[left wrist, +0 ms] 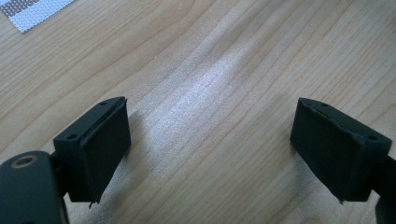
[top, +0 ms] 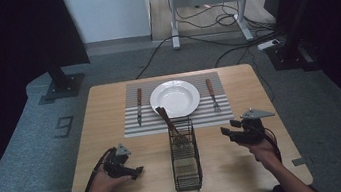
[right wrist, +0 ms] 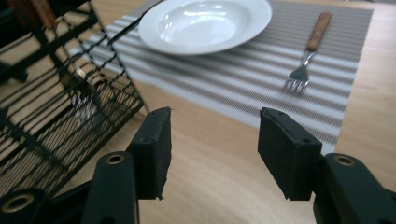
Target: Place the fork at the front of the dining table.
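Left gripper wide open, empty, low over bare wooden table left of wire basket. Right gripper open, empty, right of basket. Wooden-handled utensil leaning in basket, handle toward white plate on striped placemat.

Glossy white plate; matt wood-grain table; black wire basket; woven striped placemat.
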Tool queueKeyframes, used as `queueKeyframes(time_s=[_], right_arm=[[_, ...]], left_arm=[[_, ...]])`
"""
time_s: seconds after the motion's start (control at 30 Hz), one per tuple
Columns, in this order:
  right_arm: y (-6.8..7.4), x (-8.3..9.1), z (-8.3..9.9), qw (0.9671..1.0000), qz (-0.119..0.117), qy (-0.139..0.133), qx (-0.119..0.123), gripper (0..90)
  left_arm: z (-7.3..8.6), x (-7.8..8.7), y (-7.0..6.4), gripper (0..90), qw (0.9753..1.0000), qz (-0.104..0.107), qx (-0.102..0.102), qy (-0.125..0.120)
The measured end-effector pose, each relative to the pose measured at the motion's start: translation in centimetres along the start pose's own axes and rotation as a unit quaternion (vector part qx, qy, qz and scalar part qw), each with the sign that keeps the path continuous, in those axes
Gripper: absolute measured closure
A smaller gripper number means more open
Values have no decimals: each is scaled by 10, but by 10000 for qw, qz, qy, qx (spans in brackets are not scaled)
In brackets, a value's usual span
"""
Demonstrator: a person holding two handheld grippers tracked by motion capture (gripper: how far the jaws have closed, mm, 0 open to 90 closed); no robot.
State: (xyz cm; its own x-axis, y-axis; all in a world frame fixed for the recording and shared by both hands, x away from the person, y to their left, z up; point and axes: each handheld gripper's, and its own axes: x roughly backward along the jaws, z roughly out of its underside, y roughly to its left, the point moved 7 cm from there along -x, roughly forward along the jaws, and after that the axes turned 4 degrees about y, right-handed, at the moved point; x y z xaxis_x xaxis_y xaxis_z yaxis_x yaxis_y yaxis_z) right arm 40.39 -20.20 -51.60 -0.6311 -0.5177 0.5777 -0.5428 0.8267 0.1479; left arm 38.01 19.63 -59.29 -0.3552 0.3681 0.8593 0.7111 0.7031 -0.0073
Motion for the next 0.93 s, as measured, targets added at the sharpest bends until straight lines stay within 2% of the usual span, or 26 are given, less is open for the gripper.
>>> queueKeyframes(time_s=[0.2,0.3,0.93], right_arm=[[9,-10,17,9995,-75,272,120,439],[9,-13,19,9993,-64,332,142,437],[2,-14,18,9995,52,304,57,427]], left_arm=[[0,0,0,121,10000,7,-16,4],[1,1,0,121,10000,19,-31,6],[1,1,0,121,10000,24,-32,5]])
